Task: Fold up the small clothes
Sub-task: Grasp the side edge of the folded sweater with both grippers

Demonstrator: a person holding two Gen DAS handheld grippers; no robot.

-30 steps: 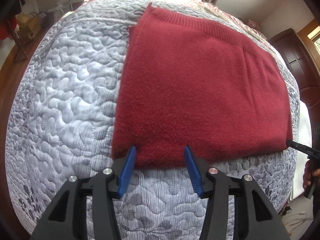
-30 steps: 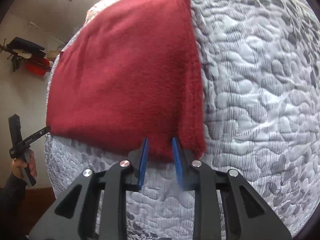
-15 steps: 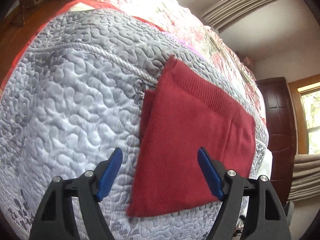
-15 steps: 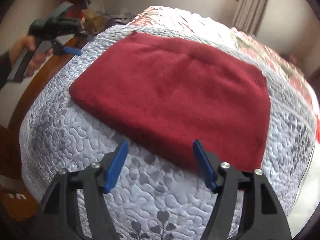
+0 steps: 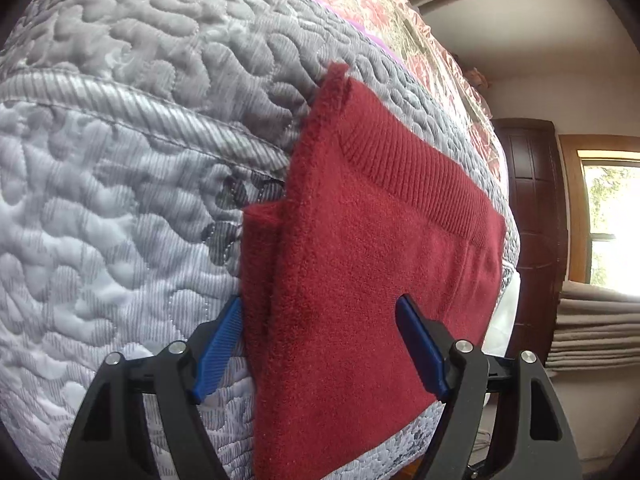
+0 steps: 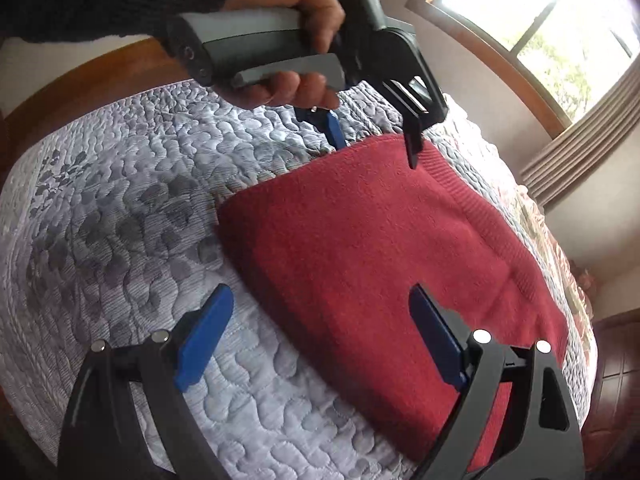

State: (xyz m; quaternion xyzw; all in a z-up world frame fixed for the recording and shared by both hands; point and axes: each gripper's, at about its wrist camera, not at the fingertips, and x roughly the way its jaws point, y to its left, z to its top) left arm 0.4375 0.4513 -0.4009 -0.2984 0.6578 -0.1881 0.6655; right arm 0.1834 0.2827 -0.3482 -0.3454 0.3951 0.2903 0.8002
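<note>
A dark red knitted garment [image 5: 380, 260] lies folded flat on the quilted grey bedspread [image 5: 120, 200], its ribbed band along the far side. My left gripper [image 5: 320, 308] is open, its blue fingers straddling the garment's layered side edge close above the cloth. In the right wrist view the same garment [image 6: 380, 240] fills the middle. My right gripper [image 6: 320, 294] is open too, one finger over the bedspread [image 6: 120, 220] and one over the red cloth. Across the garment, a hand [image 6: 304, 0] holds the left gripper [image 6: 376, 152], whose tips sit at the far edge.
A floral quilt [image 5: 380, 8] covers the bed beyond the grey one. A wooden bed frame [image 6: 80, 80] runs along the far side. A dark wooden door [image 5: 532, 200], a window [image 6: 540, 20] and curtains [image 6: 580, 128] stand around the bed.
Both grippers have left the garment's near hem and opened wide. The left has dropped close to one side edge; the right has swung round to face the other gripper across the cloth.
</note>
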